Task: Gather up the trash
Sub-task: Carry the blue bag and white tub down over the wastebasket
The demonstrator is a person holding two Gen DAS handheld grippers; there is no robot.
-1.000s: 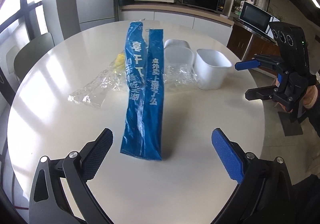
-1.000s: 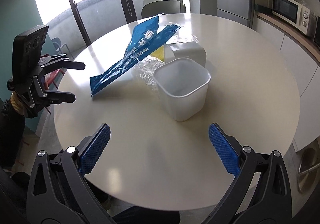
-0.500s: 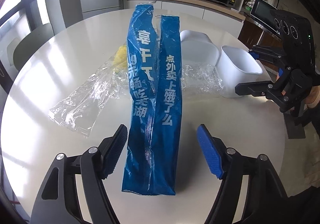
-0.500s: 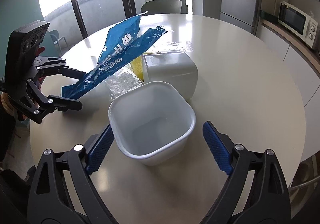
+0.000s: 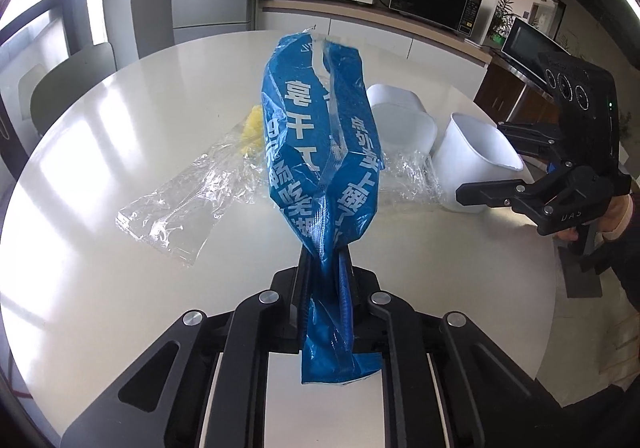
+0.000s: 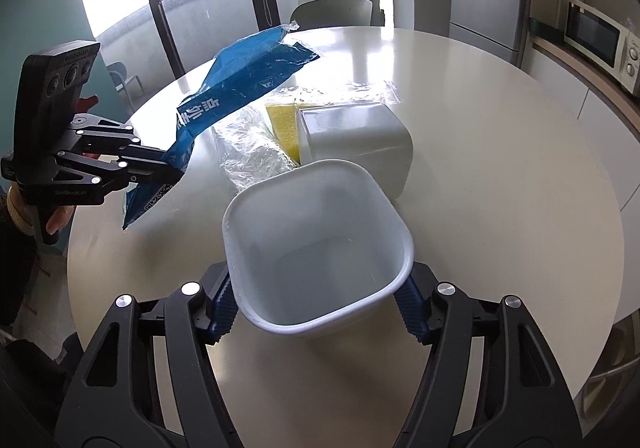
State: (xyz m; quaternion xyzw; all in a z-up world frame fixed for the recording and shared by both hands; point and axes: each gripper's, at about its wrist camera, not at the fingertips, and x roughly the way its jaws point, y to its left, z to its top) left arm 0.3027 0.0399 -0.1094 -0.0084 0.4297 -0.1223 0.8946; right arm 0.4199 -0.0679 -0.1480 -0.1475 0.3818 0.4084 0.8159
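The blue bag (image 5: pixel 320 151) is now clamped by the left gripper (image 5: pixel 324 268); the white tub (image 6: pixel 320 248) is gripped by the right gripper (image 6: pixel 320 308).

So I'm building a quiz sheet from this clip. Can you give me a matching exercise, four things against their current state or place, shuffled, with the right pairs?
Things:
1. blue bag
2. upright white bin
3. tipped white bin
4. clear plastic wrap

States:
A. lying on its side on the table
B. flat on the table, nothing holding it
C. pinched in the left gripper
D. between the fingers of the right gripper

Pairs: 1-C, 2-D, 3-A, 4-B
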